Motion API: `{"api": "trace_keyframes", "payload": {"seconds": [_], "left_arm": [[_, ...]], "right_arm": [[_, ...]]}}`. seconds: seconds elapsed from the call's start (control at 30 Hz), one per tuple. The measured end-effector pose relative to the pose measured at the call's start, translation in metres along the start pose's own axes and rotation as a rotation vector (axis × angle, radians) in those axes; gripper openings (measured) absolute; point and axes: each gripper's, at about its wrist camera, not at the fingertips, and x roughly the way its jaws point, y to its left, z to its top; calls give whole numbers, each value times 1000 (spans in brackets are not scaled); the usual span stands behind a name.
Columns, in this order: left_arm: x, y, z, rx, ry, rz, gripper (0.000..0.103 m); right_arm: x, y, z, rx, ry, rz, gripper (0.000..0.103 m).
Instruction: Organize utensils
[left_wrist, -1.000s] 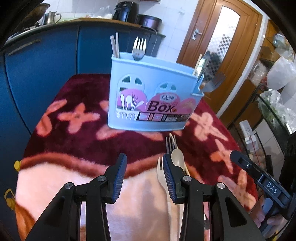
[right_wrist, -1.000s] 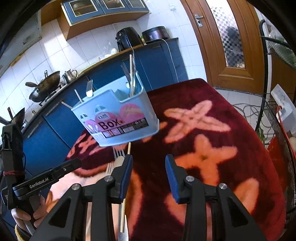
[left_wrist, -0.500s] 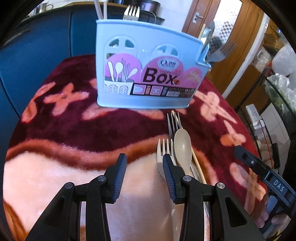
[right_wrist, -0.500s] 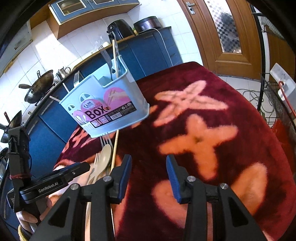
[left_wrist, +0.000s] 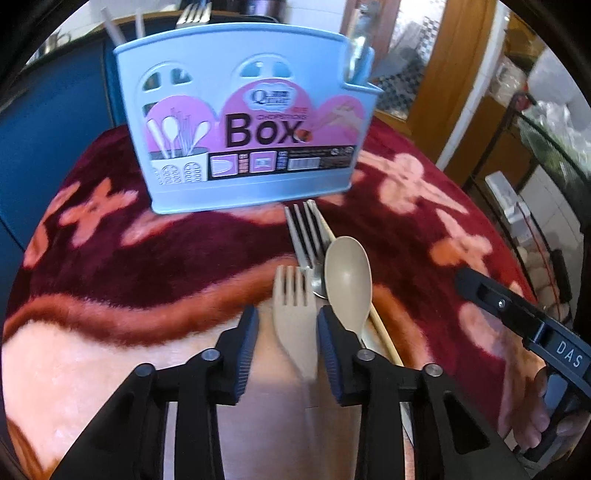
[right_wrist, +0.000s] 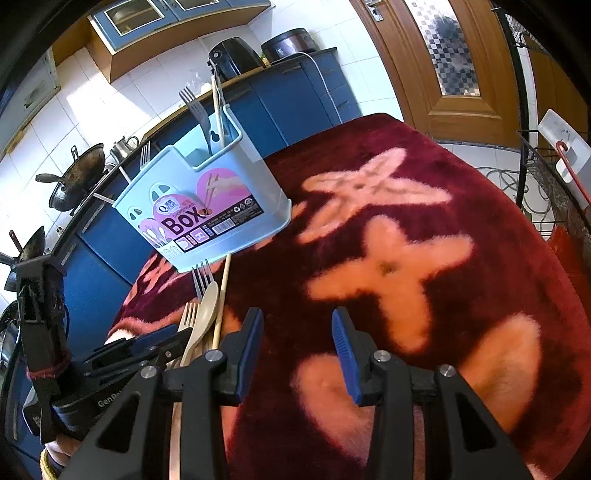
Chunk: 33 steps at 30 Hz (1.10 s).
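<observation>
A light blue utensil box (left_wrist: 251, 125) labelled "Box" stands on the red flowered blanket; it also shows in the right wrist view (right_wrist: 207, 214), holding forks and chopsticks. In front of it lie a beige plastic fork (left_wrist: 293, 314), a beige spoon (left_wrist: 347, 280), a metal fork (left_wrist: 304, 232) and a chopstick (left_wrist: 384, 332). My left gripper (left_wrist: 286, 328) is open, its jaws on either side of the beige fork's neck. My right gripper (right_wrist: 297, 336) is open and empty above the blanket, to the right of the utensils (right_wrist: 205, 314).
The blanket (right_wrist: 406, 258) covers a round table. Blue kitchen cabinets (right_wrist: 295, 96) with pans and appliances stand behind it. A wooden door (right_wrist: 443, 66) is at the back right and a wire rack (right_wrist: 546, 177) at the right edge.
My left gripper has moved forward and down toward the box and shifted right, so the beige fork now lies between its jaws. My right gripper has moved little.
</observation>
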Motion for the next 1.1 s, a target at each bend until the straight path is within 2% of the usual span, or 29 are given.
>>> {"api": "trace_keyframes", "payload": {"seconds": [0.03,0.3,0.5,0.93,1.1], "left_arm": [[-1,-1,0,4,-1,-7,25],[-6,6,-1,-46,-27,-29,24],[-22,19,-4,-88,-91,8,24],[-48,55,-10,-182,-179,27,24],[-51,65,-13,-203,-190,12,24]], "right_arm": [[0,0,0,-1,0,0,42],[-2,4,0,-13,-4,-3,42],[-2,14,0,-36,3,4,42],[12,53,-6,-100,77,74,42],[21,67,-8,-122,101,72,42]]}}
